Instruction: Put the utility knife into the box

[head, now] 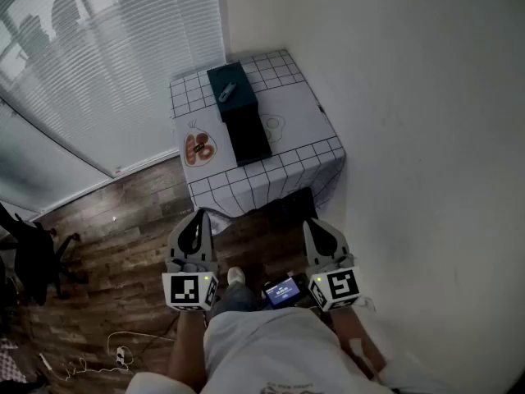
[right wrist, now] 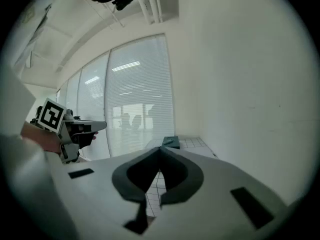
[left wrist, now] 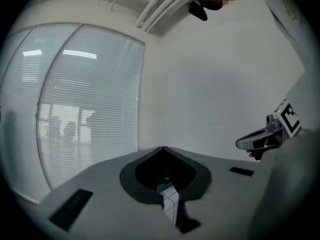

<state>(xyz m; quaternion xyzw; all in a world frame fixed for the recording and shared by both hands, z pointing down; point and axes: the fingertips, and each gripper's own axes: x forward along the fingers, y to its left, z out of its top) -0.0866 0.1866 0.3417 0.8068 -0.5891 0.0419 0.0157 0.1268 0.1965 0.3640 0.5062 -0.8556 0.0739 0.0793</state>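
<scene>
Ahead, the utility knife point(head: 227, 92) shows as a small pale sliver lying on top of a teal flat case point(head: 239, 75) at the far end of the table point(head: 305, 120). At this range I take it for the knife by its shape, not its detail. Just beside the case, on the side nearer the person, stands a black box point(head: 247, 135), its end touching or nearly touching the teal one. The knife is outside the box.

The table fills the room's corner under a white grid-patterned cloth point(head: 246, 189) printed with a plate of food point(head: 199, 148) and a fried egg point(head: 274, 125). Slatted window blinds point(head: 107, 48) run along its left and a plain wall point(head: 410, 97) along its right.

Both tongs hang well short of the table, over the wooden floor point(head: 123, 220). The left gripper point(head: 195, 217) is clenched, tips pressed together on nothing, and points level. The right gripper point(head: 312, 223) is likewise closed and empty, tipped slightly downward (its own view looks over the joined tips toward the teal case). Between the two marker cubes sits a small lit screen point(head: 283, 290). A black office chair point(head: 33, 261) stands at the far left.
</scene>
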